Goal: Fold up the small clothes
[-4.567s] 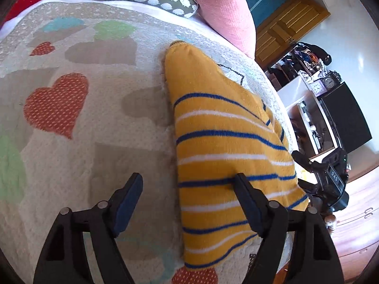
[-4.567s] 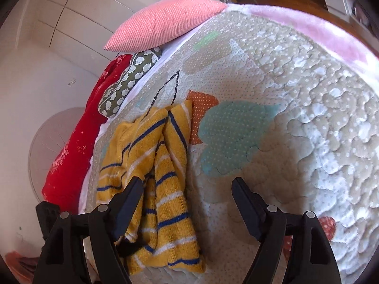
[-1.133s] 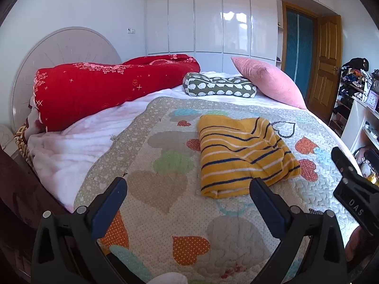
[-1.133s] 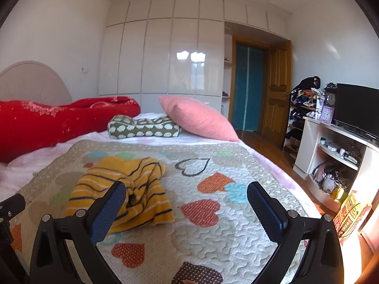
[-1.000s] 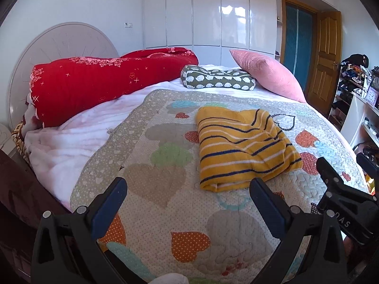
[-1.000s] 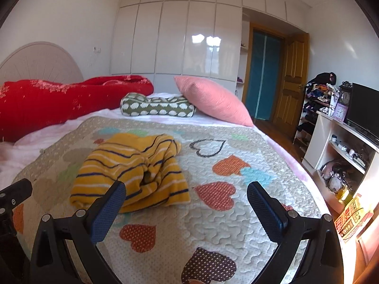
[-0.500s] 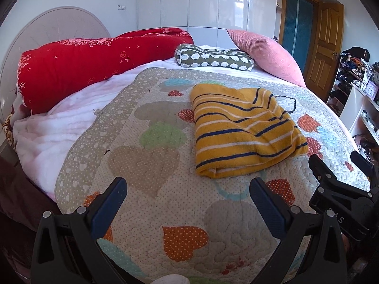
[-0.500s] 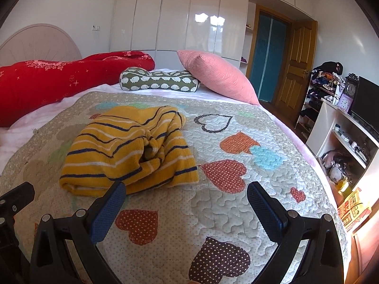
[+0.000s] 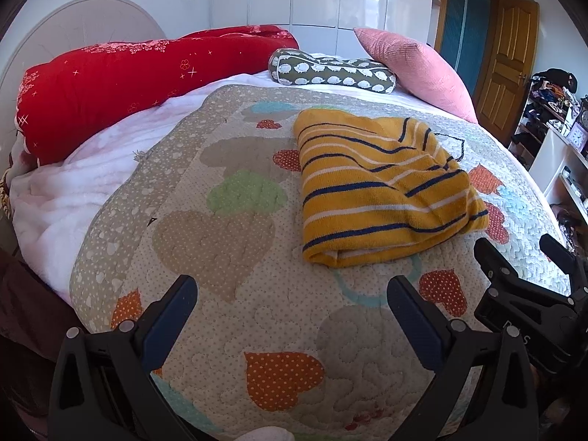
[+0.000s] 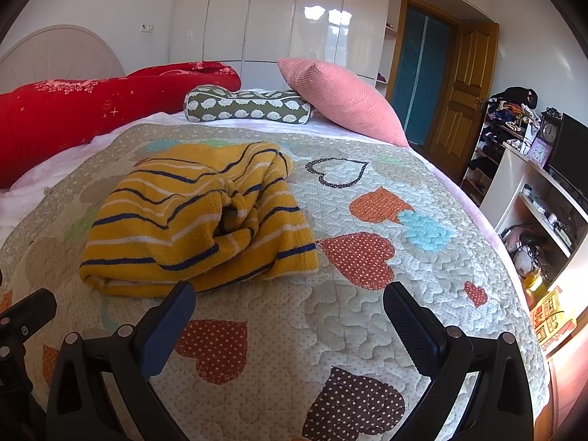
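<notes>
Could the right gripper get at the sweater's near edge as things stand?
Probably yes. The right gripper is open, holds nothing, and only bare quilt lies between its jaws and the sweater.

no legible text, gripper (image 9: 529, 316) lettering unclear

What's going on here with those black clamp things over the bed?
A person is holding a pair of tongs in each hand to fold small clothes. Right now the left tongs and the right tongs are both open and empty, hovering over the heart-patterned quilt. A yellow striped sweater lies on the quilt in a rough bundle, folded over, with a rumpled part showing in the right camera's view. Neither pair is touching it.
</notes>
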Tool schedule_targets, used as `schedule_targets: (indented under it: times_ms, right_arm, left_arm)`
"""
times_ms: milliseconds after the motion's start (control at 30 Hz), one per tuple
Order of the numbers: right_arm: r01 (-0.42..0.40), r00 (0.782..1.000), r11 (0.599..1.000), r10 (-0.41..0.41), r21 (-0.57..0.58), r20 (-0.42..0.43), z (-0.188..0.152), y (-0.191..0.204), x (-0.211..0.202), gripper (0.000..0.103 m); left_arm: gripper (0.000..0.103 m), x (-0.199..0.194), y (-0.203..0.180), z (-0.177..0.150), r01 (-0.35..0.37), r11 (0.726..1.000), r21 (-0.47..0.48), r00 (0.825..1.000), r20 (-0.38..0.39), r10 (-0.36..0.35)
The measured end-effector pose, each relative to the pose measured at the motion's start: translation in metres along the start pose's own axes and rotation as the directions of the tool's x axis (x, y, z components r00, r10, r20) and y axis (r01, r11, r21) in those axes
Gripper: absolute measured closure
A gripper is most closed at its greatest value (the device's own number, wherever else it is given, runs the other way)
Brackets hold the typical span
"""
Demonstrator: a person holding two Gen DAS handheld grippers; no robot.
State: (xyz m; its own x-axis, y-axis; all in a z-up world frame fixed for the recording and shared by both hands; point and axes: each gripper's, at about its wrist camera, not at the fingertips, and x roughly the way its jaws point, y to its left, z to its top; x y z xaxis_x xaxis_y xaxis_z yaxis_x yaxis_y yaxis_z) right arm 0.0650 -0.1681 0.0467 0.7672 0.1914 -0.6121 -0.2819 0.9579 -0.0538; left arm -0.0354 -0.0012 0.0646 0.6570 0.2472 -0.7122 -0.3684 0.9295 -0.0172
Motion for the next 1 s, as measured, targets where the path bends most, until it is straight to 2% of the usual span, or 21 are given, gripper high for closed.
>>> schedule_targets:
  times_ms: [633,1000]
  right_arm:
    - [0.02,0.999,0.999,-0.022,-0.04,-0.042,-0.003,0.014,0.022,0.0]
    - [0.024,0.997,0.999,-0.028,-0.046,-0.077,-0.006,0.012,0.037,0.0]
  left_arm:
    - [0.0,0.022,0.012,0.002,0.024,0.998,-0.053,0.999,-0.044,-0.026]
    - [0.0,0.034,0.003,0.0,0.019,0.999,-0.036,0.997,-0.07,-0.021]
